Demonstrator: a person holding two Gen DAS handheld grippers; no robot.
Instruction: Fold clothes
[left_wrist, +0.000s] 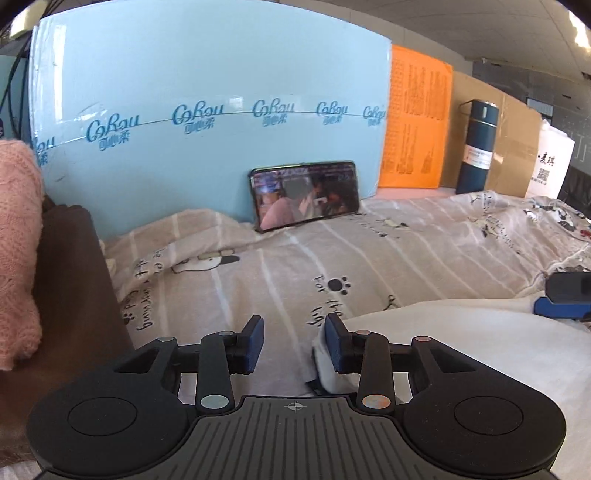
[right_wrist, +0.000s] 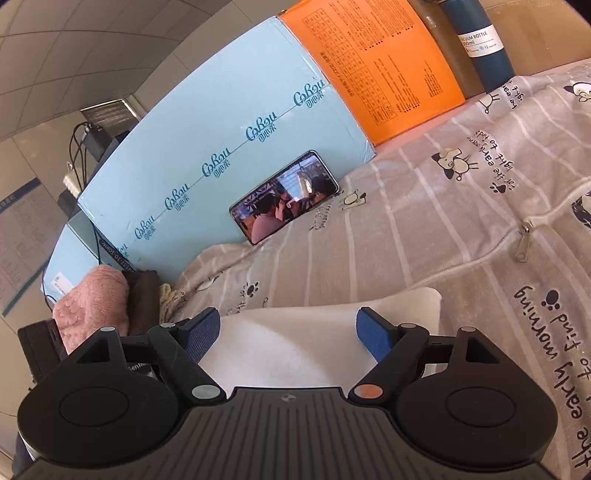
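Both claws are spread: the left gripper (left_wrist: 294, 341) at the white garment's (left_wrist: 461, 354) left edge, the right gripper (right_wrist: 288, 332) over it on the printed bedsheet (right_wrist: 424, 236). A phone (left_wrist: 306, 195) leans on the blue "CoRou" box (left_wrist: 207, 110); an orange box (left_wrist: 415, 122), a "VACUUM BOTTLE" flask (right_wrist: 480, 40) and pink knitwear (left_wrist: 16, 251) ring the sheet.

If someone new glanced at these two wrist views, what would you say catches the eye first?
Probably the big light-blue box along the back, with a phone playing video propped against it and an orange box beside it. In front, a white garment lies on the patterned grey sheet, with both the left gripper and right gripper open.
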